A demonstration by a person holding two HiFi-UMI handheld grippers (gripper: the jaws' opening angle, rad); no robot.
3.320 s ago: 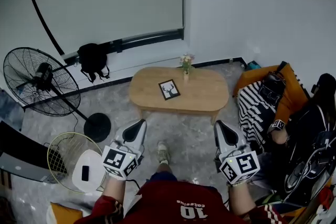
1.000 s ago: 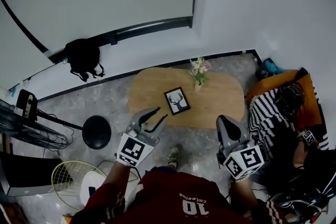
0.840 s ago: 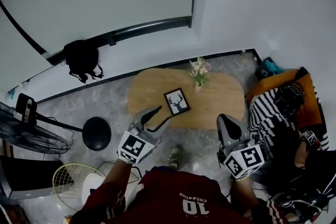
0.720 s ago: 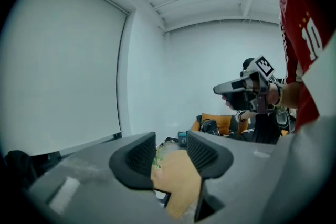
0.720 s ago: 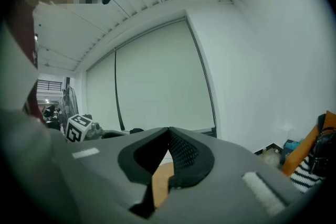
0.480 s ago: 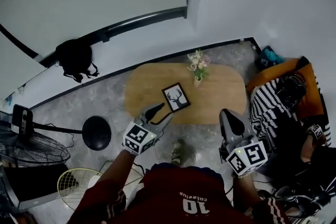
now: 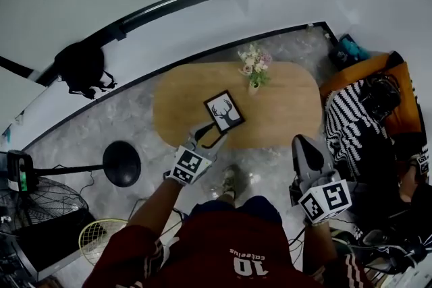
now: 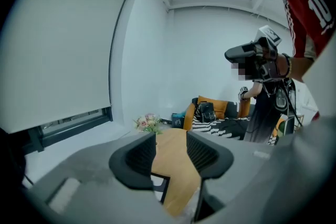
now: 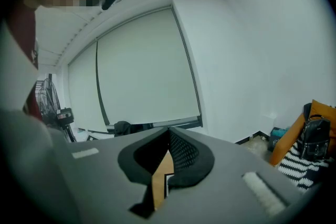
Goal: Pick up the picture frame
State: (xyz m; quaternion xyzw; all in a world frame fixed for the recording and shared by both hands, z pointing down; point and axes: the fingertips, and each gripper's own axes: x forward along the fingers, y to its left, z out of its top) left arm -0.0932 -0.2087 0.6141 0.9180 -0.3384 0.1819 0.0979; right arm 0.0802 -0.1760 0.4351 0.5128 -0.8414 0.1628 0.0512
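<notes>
A black picture frame [image 7: 224, 111] with a deer print lies flat on the oval wooden table [image 7: 283, 111]. My left gripper [image 7: 210, 134] is open at the table's near edge, its fingertips just short of the frame's near corner and touching nothing. In the left gripper view, the table and a corner of the frame [image 8: 160, 186] show through the gap of that gripper [image 8: 170, 152]. My right gripper [image 7: 302, 143] hangs off the table's near right edge, jaws together and empty. A sliver of the frame [image 9: 167, 181] shows below the closed tips in the right gripper view.
A small vase of flowers [image 7: 253, 69] stands on the table behind the frame. A fan's round base [image 7: 121, 163] and a black bag [image 7: 81, 67] are on the floor at left. An orange seat with a striped cushion [image 7: 351, 125] is at right.
My left gripper has opened wide and moved forward and down to the table's near edge by the frame. The right gripper has sunk a little, still shut. The table looks closer.
</notes>
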